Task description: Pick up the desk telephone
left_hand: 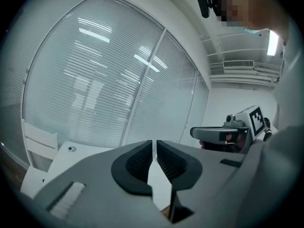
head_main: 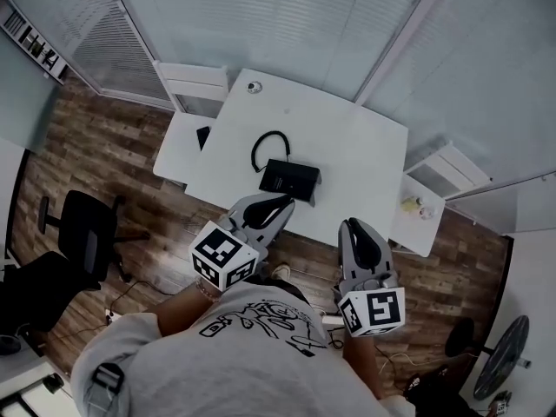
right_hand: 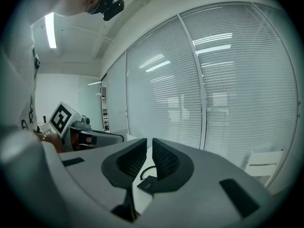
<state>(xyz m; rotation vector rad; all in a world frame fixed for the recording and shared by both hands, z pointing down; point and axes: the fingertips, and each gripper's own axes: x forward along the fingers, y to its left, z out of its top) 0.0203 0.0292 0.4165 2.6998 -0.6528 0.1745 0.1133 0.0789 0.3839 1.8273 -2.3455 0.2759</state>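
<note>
Black desk telephone (head_main: 291,181) sits on the white desk (head_main: 365,159); the left gripper (head_main: 280,203) and right gripper (head_main: 351,228) hover on its near side, jaws closed together, gripping nothing.

Black desk telephone (head_main: 289,181) and black cord (head_main: 258,148) on white surface (head_main: 365,155); grey left claw (head_main: 280,205) and right claw (head_main: 352,226) with black-and-white patterned marker cubes (head_main: 224,254); brown wood-grain floor (head_main: 113,146).
</note>
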